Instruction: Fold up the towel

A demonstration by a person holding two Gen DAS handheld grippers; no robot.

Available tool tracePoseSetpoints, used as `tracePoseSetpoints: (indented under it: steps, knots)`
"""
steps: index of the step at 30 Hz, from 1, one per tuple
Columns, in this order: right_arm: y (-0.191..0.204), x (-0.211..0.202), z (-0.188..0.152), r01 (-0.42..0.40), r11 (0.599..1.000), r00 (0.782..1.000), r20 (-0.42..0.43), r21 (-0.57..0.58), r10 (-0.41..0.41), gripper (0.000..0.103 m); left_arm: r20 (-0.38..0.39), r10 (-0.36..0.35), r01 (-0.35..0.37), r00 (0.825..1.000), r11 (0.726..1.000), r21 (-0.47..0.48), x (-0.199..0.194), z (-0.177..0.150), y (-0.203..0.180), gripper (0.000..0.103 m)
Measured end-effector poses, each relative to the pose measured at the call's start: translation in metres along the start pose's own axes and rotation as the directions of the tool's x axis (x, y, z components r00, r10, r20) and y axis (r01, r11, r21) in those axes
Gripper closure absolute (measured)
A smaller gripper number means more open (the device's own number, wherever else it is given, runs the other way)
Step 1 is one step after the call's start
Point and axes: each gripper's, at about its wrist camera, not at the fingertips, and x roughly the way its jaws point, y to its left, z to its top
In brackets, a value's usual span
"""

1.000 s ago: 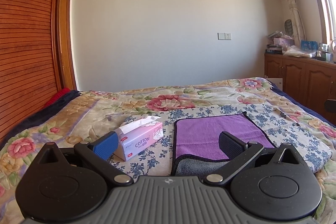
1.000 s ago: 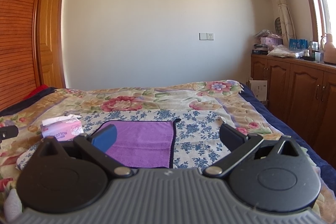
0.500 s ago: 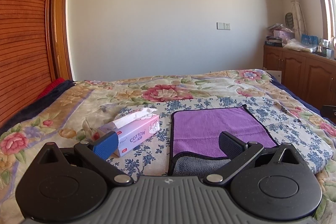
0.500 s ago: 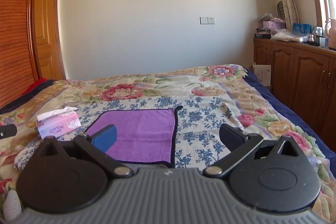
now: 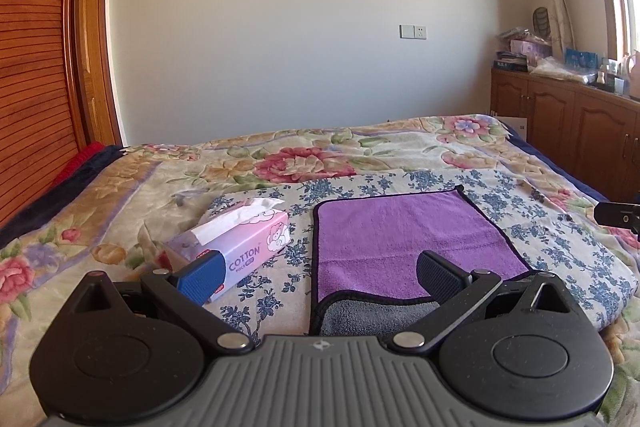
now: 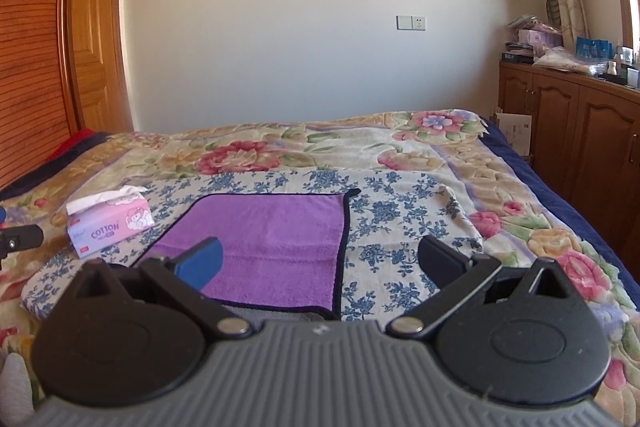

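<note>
Purple towel point(image 5: 404, 239) flat on the floral bedspread point(image 6: 400, 147), near edge turned back (grey underside).
Left gripper point(image 5: 318, 277) and right gripper point(image 6: 320, 263) hover above it, jaws wide, empty; tissue box point(image 5: 240, 247) alongside.

Both wrist views face across the bed point(image 5: 280, 163), sharing the towel point(image 6: 272, 239).

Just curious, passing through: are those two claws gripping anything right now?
Left gripper: open, holding nothing, above the purple towel.
Right gripper: open, holding nothing, above the same towel's right edge.
</note>
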Motion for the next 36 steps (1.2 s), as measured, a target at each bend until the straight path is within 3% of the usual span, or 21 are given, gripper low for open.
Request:
tracePoseSetpoints:
  steps: [22,36]
  knots:
    - [-0.007,0.048,0.001,-0.038,0.999,0.995,-0.094,0.014,0.039,0.000,-0.074,-0.031,0.030,0.997,0.999,-0.018,0.060,0.000,0.009,0.000]
    - [-0.002,0.075,-0.006,-0.060,0.998,0.983,-0.174,-0.015,0.056,0.000,-0.155,-0.097,0.092,0.983,0.995,-0.037,0.100,-0.008,0.015,0.012]
